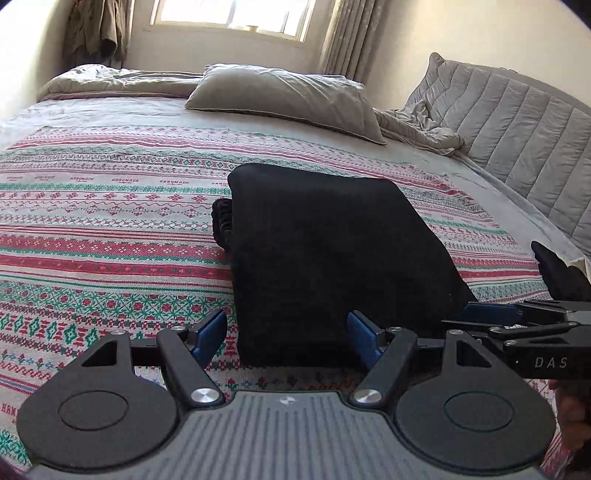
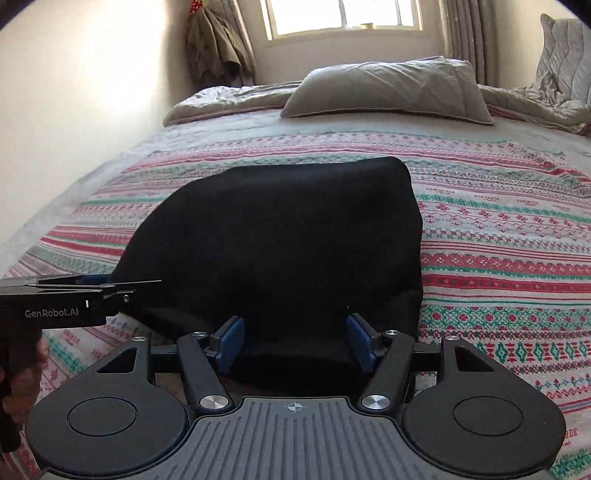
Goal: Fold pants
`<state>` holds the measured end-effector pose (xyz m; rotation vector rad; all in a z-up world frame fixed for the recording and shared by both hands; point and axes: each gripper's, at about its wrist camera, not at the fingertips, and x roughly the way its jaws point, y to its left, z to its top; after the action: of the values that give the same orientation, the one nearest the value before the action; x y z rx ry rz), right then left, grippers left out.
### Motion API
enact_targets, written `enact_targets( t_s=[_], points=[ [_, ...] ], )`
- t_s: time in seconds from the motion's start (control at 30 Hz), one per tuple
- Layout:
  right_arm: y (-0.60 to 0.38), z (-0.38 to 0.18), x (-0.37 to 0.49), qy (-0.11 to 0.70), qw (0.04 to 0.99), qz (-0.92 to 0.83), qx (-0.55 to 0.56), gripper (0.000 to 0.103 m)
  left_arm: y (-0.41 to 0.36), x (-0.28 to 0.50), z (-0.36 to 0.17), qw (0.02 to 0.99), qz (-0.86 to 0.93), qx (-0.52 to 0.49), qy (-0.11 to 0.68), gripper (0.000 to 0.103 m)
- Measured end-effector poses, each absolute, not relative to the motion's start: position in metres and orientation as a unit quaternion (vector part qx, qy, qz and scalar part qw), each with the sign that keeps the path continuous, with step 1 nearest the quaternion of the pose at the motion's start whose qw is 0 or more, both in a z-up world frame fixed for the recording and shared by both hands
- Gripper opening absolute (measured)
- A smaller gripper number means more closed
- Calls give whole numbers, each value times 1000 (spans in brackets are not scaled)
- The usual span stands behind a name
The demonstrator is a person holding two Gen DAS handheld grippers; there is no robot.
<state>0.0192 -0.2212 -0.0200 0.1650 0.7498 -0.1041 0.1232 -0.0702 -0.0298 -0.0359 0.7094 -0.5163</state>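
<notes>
The black pants (image 1: pixel 332 251) lie folded into a thick rectangular bundle on the patterned bedspread (image 1: pixel 110 221). My left gripper (image 1: pixel 287 338) is open at the bundle's near left corner. Its right pad sits by the fabric and its left pad is over the bedspread. In the right wrist view the pants (image 2: pixel 280 236) fill the middle. My right gripper (image 2: pixel 295 343) is open, with the bundle's near edge lying loose between its blue pads. Each gripper also shows side-on in the other's view: the right gripper (image 1: pixel 465 317) and the left gripper (image 2: pixel 140 286).
A grey pillow (image 1: pixel 288 96) and a rumpled duvet (image 1: pixel 417 129) lie at the far end of the bed. A quilted headboard (image 1: pixel 517 122) runs along the right. A window (image 2: pixel 343 18) and hanging clothes (image 2: pixel 218 48) are on the far wall.
</notes>
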Motion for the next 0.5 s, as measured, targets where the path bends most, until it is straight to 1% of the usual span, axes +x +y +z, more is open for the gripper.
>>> enact_targets(
  t_s=[0.07, 0.1, 0.13, 0.17, 0.2, 0.23, 0.3, 0.4, 0.5],
  points=[
    [-221, -13, 12, 370, 924, -50, 86, 62, -70, 117, -21, 904, -244, -9, 350, 84],
    [-221, -8, 8, 371, 923, -51, 88, 62, -71, 112, -15, 906, -239, -2, 349, 88],
    [-222, -3, 4, 372, 922, -50, 89, 67, -71, 106, -10, 910, -232, 6, 345, 94],
    [-223, 2, 1, 374, 922, -50, 92, 71, -71, 101, -5, 914, -225, 11, 338, 97],
    [-224, 7, -3, 374, 921, -53, 97, 78, -72, 95, -1, 917, -218, 13, 333, 103],
    [-224, 11, -7, 372, 920, -59, 104, 82, -72, 90, 2, 920, -211, 16, 330, 103],
    [-227, 18, -15, 369, 919, -71, 117, 85, -74, 83, 4, 922, -194, 18, 334, 103],
    [-228, 24, -27, 344, 926, -102, 116, 95, -76, 76, 0, 922, -173, 6, 347, 103],
    [-228, 19, -38, 325, 929, -133, 116, 95, -81, 71, -8, 919, -151, 13, 363, 103]
  ],
)
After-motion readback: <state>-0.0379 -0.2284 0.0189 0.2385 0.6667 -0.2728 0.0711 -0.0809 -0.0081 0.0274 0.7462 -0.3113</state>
